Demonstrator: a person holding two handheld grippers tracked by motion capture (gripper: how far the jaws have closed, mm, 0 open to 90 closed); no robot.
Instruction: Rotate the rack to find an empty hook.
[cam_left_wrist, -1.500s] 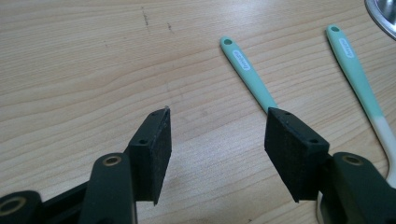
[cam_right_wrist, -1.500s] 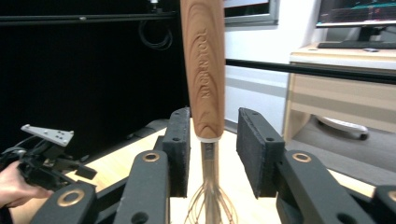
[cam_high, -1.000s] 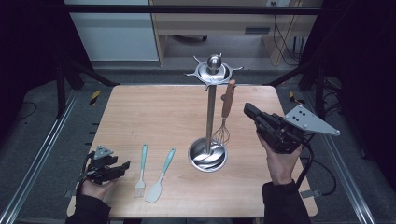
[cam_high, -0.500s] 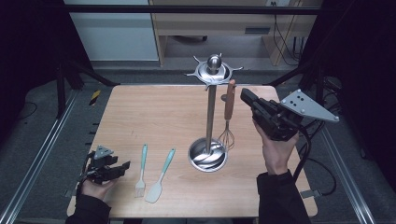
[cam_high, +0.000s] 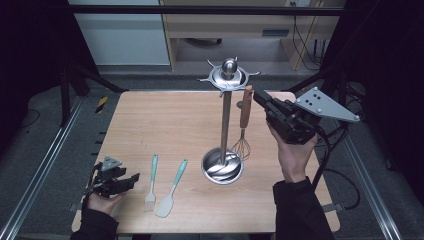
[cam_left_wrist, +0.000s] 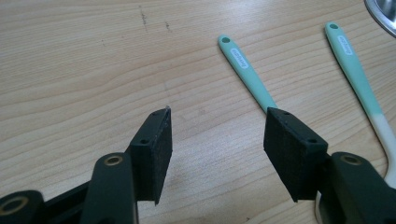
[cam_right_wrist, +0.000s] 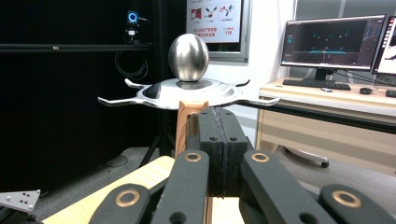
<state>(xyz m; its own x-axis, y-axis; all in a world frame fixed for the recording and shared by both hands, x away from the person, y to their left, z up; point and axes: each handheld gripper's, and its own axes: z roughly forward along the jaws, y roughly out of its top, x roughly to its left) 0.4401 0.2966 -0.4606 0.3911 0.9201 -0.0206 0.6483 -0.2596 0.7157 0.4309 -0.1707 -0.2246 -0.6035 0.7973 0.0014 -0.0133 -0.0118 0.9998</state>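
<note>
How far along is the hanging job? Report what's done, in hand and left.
Done: the whisk hangs from the utensil stand. In hand: the right tool, shut, sits by the top of the whisk's wooden handle, apparently not gripping it. Left: the teal-handled brush and spatula lie on the table beside the open left tool, not yet hung.

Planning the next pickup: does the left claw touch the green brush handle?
Apart. In the left gripper view the left claw stands open above the bare table; the brush handle lies beyond the pads.
</note>
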